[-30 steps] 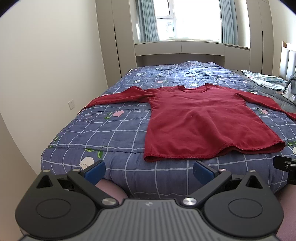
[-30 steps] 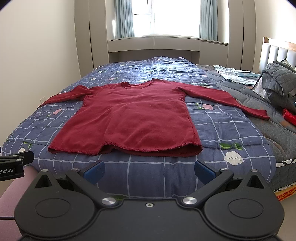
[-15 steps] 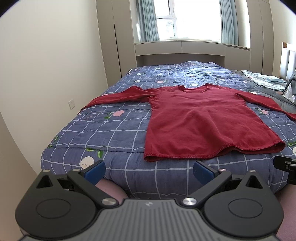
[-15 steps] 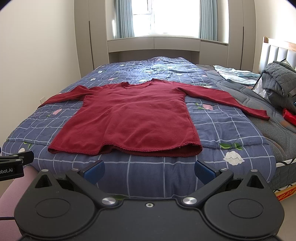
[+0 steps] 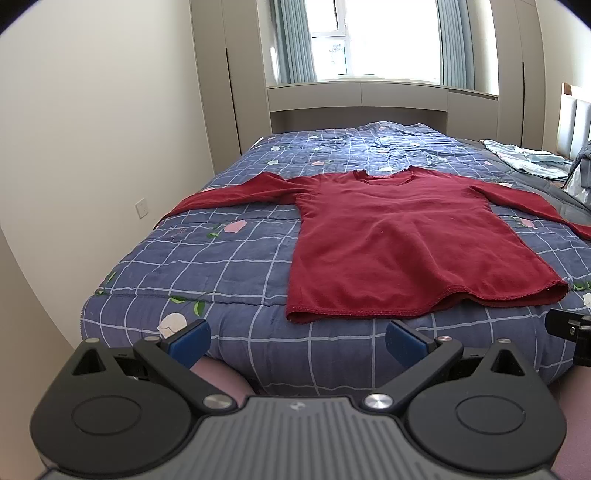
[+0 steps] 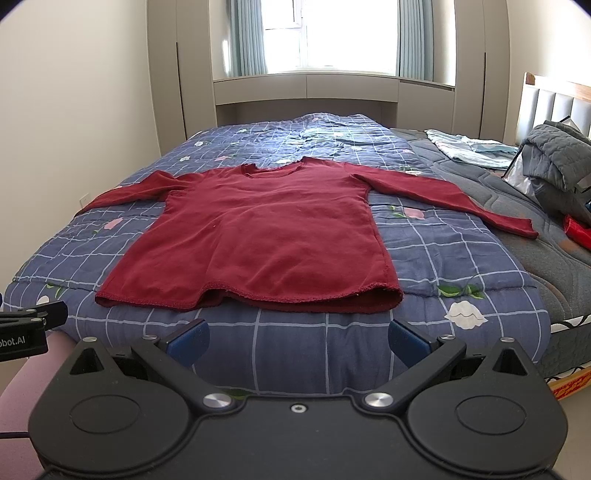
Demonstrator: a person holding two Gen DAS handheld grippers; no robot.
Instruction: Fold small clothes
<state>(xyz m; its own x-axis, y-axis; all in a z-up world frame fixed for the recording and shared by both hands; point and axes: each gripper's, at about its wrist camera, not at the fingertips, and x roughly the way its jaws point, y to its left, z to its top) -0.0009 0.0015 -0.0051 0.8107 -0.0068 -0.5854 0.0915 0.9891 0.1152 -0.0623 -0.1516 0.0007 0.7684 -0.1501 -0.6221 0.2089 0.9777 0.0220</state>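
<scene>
Both the left hand-held gripper and right hand-held gripper gaped empty at frame bottom, short of the flat-spread red shirt on the bed.

One red shirt, one checked quilt, one grey blanket, two tools: left tool, right tool.

partial print "obot.AI" on left gripper body

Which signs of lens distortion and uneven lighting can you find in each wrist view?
Left wrist view: the window is blown out white, the wall bows outward, and dark vignette fills the corners. Right wrist view: the window glares too, the wardrobe edges curve, and the red shirt stays sharp and evenly lit.
</scene>
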